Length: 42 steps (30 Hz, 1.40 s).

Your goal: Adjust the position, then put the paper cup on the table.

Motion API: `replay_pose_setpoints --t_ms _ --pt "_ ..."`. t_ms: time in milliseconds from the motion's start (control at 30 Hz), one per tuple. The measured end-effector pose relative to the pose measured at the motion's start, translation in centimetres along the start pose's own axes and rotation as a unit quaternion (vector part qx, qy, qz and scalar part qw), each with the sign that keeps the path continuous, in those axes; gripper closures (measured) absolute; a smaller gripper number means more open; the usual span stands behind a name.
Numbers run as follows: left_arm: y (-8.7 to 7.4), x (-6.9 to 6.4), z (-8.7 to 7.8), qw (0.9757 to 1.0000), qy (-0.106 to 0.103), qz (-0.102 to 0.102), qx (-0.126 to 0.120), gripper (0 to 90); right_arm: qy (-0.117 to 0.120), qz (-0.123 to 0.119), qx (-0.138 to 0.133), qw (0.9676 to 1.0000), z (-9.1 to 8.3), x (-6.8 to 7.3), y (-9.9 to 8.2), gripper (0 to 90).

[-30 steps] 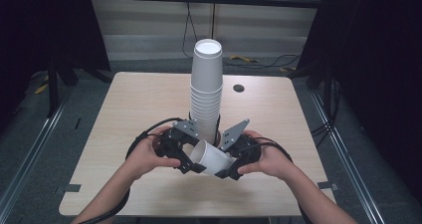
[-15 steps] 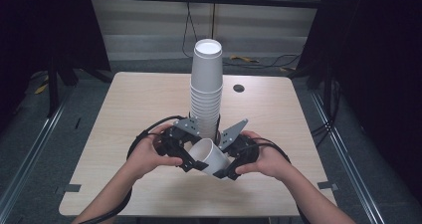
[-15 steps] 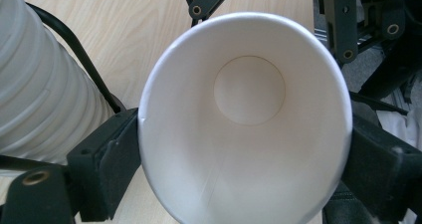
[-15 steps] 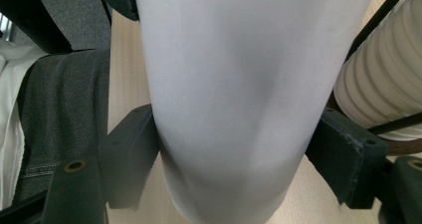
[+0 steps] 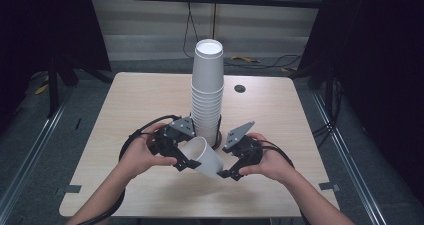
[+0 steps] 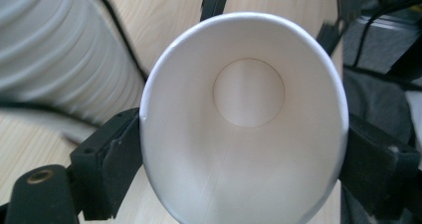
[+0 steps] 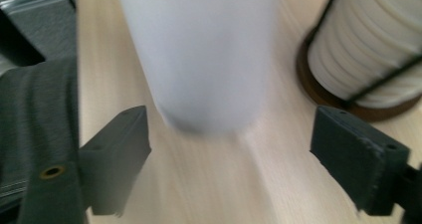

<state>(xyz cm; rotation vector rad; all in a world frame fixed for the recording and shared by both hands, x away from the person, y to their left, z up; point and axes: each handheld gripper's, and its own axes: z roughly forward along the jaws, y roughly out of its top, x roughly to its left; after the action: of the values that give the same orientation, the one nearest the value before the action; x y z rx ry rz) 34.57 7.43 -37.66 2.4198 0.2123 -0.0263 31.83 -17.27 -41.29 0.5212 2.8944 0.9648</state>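
High view: white cup point(image 5: 204, 157) tilted above table point(image 5: 125, 115), between left gripper point(image 5: 182, 160) and right gripper point(image 5: 226, 173), before cup stack point(image 5: 207, 92).
Left gripper view: jaws clamped on cup rim; no writing.
Right gripper view: jaws spread wide, cup base point(image 7: 209, 59) between, untouched.

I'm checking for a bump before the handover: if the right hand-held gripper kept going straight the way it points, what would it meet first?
Most likely the closed bottom end of the loose paper cup, held by the left hand-held gripper. It lies directly ahead of the right hand-held gripper, between its wide-open jaws, though blur hides the gap.
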Motion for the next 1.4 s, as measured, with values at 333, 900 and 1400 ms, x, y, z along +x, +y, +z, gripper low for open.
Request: replay_pose_setpoints --t_ms 333,900,1400 --pt "-2.0 1.0 -1.3 0.9980 0.037 -0.025 0.045 12.4 -0.073 0.081 -0.036 0.9934 1.0 -1.7 -5.1 13.7" --pt "-4.0 3.3 -3.2 0.9902 0.072 -0.067 0.100 11.9 -0.158 0.127 -0.060 0.9775 2.8 -2.8 -10.5 13.5" --pt "-5.0 5.5 -4.1 0.9811 0.106 -0.092 0.133 11.5 -0.160 0.143 -0.080 0.9736 3.0 -3.1 -11.1 11.8"
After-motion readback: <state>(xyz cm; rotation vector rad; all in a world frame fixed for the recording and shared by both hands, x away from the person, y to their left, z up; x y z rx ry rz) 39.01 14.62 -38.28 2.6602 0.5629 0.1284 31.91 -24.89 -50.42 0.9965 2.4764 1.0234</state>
